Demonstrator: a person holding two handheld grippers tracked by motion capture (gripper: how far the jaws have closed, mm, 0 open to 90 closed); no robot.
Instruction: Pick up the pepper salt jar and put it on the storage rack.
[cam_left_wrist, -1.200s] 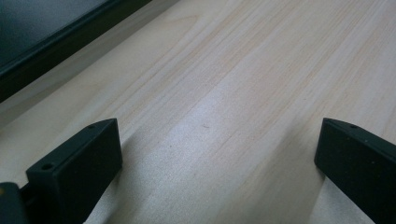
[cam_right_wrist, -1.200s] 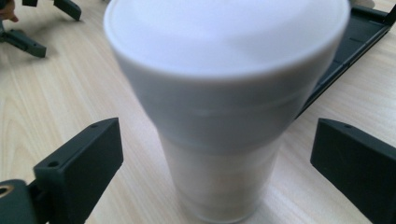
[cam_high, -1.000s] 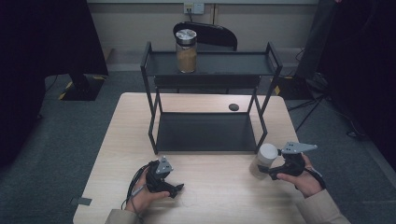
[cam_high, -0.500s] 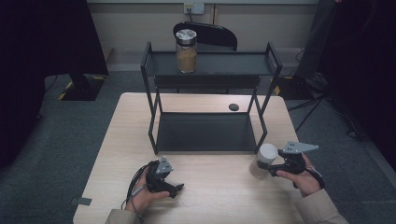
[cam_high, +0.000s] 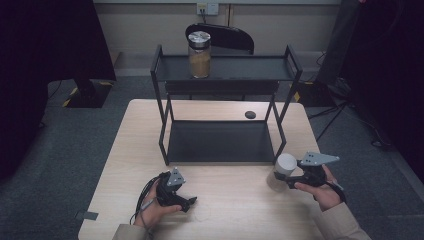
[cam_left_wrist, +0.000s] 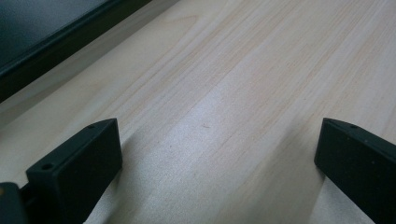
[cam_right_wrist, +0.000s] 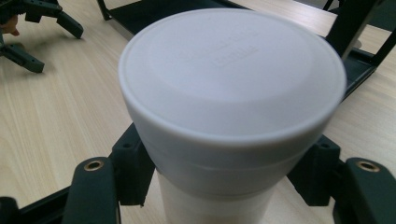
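Room: dim, with grey carpet, dark curtains at both sides and a black chair behind the table.
Table: pale wood, seen from above.
Rack: black metal, two tiers, standing at the table's far half.
Glass jar: upright on the rack's top shelf, toward its left end, filled with a tan grainy content.
Dark disc: small, flat on the table behind the rack's lower shelf.
White jar: upright on the table just beside the rack's right front leg; a broad white lid caps it.
Right gripper: jaws have just been closing and now clamp the white jar below the lid, one pad on each side.
Left gripper: resting low over the table near the front edge, jaws wide apart with bare wood between them.
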